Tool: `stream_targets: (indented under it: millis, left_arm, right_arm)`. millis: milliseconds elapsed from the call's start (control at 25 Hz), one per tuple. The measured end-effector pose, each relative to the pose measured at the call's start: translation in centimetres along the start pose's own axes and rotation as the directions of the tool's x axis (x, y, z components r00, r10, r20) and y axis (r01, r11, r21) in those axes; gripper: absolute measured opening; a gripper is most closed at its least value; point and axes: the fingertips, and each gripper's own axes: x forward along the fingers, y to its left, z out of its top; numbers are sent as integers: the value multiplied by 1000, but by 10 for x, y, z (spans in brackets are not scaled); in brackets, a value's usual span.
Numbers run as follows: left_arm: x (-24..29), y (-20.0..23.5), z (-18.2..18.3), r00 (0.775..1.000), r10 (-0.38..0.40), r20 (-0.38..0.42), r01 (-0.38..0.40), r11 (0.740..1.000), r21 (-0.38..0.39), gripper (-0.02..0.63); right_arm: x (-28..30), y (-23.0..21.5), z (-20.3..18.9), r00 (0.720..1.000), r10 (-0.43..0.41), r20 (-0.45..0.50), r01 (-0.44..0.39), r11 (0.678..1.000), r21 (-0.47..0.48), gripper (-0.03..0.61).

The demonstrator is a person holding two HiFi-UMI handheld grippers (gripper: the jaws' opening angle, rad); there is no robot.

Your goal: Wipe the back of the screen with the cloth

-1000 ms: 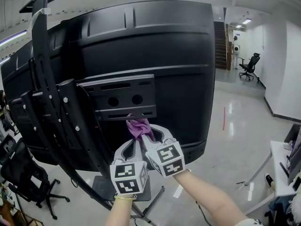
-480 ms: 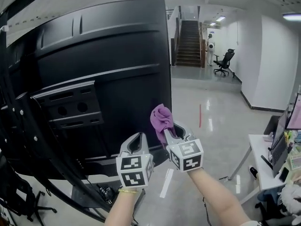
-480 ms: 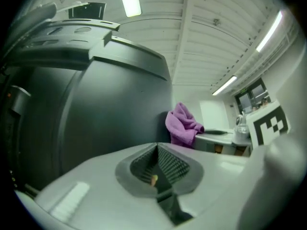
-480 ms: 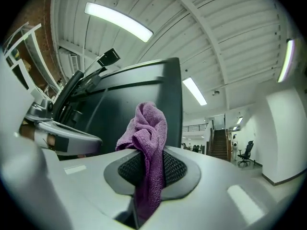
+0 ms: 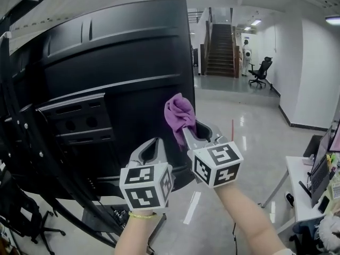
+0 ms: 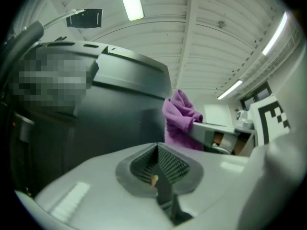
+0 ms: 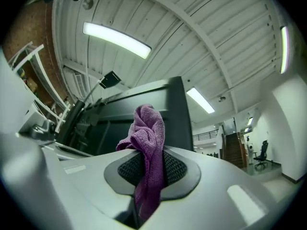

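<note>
The back of the large black screen [image 5: 122, 62] fills the left of the head view. My right gripper [image 5: 188, 130] is shut on a bunched purple cloth [image 5: 179, 112], held up next to the screen's right edge; I cannot tell if the cloth touches it. In the right gripper view the cloth [image 7: 148, 133] hangs between the pads of the gripper [image 7: 150, 170], with the screen [image 7: 144, 110] behind. My left gripper [image 5: 153, 146] is lower and to the left, shut on nothing. From the left gripper [image 6: 158, 166] view the cloth [image 6: 180, 115] shows beside the screen [image 6: 120, 109].
A mount plate [image 5: 74, 118] and black stand arms [image 5: 32, 142] cover the screen's left part. A shiny floor [image 5: 234, 142] stretches right towards stairs [image 5: 219, 47] and an office chair [image 5: 260, 70]. A desk [image 5: 311, 182] stands at the right edge; another chair [image 5: 21, 217] is low left.
Both grippers have moved away from the mount plate to the screen's right edge. The right gripper has lifted the cloth higher. The head view has swung right.
</note>
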Motion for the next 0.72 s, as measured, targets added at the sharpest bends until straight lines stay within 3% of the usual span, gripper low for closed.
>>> stream_targets:
  millis: [160, 360, 520, 720]
  left_arm:
    - [-23, 16, 39, 999, 42, 33, -42, 999, 28, 6]
    - [-45, 43, 59, 992, 113, 58, -116, 992, 53, 6]
    - [-47, 58, 58, 989, 138, 58, -142, 989, 53, 8]
    - [-29, 47, 53, 993, 104, 60, -107, 993, 41, 8]
  right_arm:
    - [44, 46, 42, 992, 116, 39, -116, 993, -5, 60]
    - [81, 92, 56, 982, 183, 37, -183, 983, 0, 60]
    - [90, 96, 50, 986, 166, 21, -165, 985, -43, 60]
    - [77, 53, 42, 997, 83, 9, -82, 993, -83, 60]
